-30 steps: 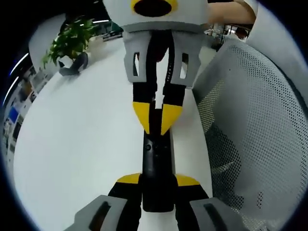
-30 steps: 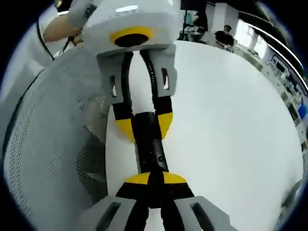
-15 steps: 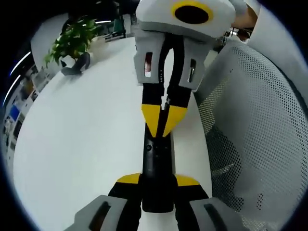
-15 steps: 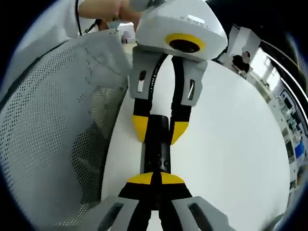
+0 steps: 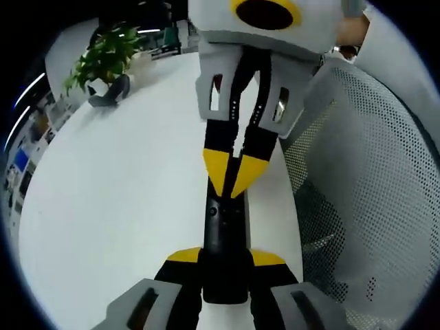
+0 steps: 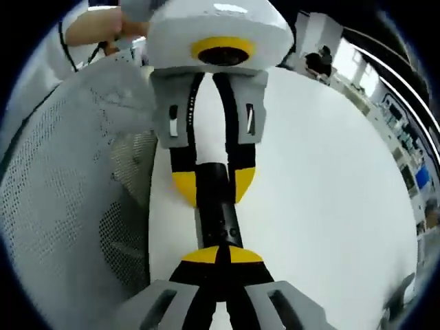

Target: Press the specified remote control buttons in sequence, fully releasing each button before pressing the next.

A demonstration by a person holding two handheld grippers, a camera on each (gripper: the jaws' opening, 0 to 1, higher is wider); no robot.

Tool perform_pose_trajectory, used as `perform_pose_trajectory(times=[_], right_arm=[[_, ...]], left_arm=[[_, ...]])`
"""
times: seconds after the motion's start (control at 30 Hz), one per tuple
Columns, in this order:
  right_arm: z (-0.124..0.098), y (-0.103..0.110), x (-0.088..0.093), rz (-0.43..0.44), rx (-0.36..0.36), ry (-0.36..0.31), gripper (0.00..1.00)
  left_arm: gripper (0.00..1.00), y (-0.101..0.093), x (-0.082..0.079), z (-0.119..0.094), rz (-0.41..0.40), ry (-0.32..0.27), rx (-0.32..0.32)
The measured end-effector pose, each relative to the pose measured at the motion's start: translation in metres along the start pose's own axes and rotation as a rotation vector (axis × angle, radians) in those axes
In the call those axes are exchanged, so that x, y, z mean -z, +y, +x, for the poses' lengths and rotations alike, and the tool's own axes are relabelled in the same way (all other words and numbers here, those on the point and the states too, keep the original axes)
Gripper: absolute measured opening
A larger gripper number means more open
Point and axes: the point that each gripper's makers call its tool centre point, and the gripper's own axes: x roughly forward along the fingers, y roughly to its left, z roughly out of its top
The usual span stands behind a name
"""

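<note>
Right gripper, tips pressed together, is aimed along the left-gripper-clamped remote control, long axis toward 12 o'clock.

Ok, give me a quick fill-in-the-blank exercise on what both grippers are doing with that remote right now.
1. The left gripper is shut on the black ____.
2. The right gripper points its closed yellow ____ at the remote control.
3. A potted ____ stands at the far end of the white table.
4. Beside the table is a grey mesh ____.

Missing words: remote control; tips; plant; chair
</note>
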Motion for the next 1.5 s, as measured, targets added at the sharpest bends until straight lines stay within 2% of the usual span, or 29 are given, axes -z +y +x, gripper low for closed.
perform_pose_trajectory(times=[0.1,0.3,0.33,0.37,0.47,0.5,0.57,0.63,0.77,0.9,0.97,1.07,1.13,1.2,1.33,1.4,1.5], right_arm=[[0.0,0.003,-0.002,-0.133,0.018,-0.009,0.0],[0.004,0.003,-0.002,-0.311,-0.029,0.068,0.0],[0.004,0.003,-0.002,-0.31,-0.034,0.071,0.0],[0.004,0.002,-0.003,-0.264,-0.046,0.077,0.0],[0.005,0.0,-0.003,0.021,-0.071,0.078,0.0],[0.006,-0.003,-0.003,0.089,-0.067,0.069,0.0],[0.005,-0.003,-0.002,0.075,-0.064,0.061,0.0],[0.005,-0.003,-0.003,0.131,-0.048,0.052,0.0],[0.004,-0.001,-0.002,0.074,-0.041,0.035,0.0],[0.003,-0.002,-0.002,0.085,-0.051,0.004,0.0],[0.002,-0.002,-0.002,0.104,-0.059,-0.01,0.0],[0.001,-0.002,-0.002,0.183,-0.065,-0.038,0.0],[0.0,-0.003,0.0,0.191,-0.065,-0.035,0.0],[-0.002,-0.004,0.005,0.182,-0.056,-0.007,0.0],[-0.002,-0.004,0.007,0.18,-0.065,0.006,0.0],[-0.001,-0.003,0.007,0.13,-0.082,0.064,0.0],[0.001,-0.003,0.007,-0.016,-0.106,0.161,0.0]], left_arm=[[0.24,-0.001,0.0,-0.001,-0.001,0.001,-0.001],[0.24,0.0,0.0,-0.001,-0.002,-0.004,-0.002],[0.24,-0.001,0.0,-0.001,-0.002,-0.004,-0.002],[0.24,-0.001,0.0,-0.001,-0.002,-0.004,-0.002],[0.24,-0.001,0.0,-0.001,-0.004,-0.005,-0.002],[0.24,-0.001,0.0,-0.002,-0.005,-0.005,-0.002],[0.24,-0.001,0.0,-0.002,-0.005,-0.006,-0.002],[0.24,-0.001,0.0,-0.001,-0.005,-0.005,-0.002],[0.24,-0.001,0.0,-0.002,-0.005,-0.005,-0.003],[0.24,-0.001,0.0,-0.002,-0.006,-0.013,-0.002],[0.24,-0.001,0.0,-0.002,-0.005,-0.015,-0.002],[0.24,-0.002,0.0,-0.002,-0.008,-0.016,-0.002],[0.24,-0.002,0.0,-0.002,-0.008,-0.018,-0.002],[0.24,-0.002,0.0,-0.002,-0.007,-0.02,-0.001],[0.24,-0.001,0.0,-0.001,-0.003,-0.02,0.0],[0.24,-0.001,0.0,-0.001,0.0,-0.017,0.0],[0.24,-0.001,0.0,-0.001,0.005,-0.015,0.001]])
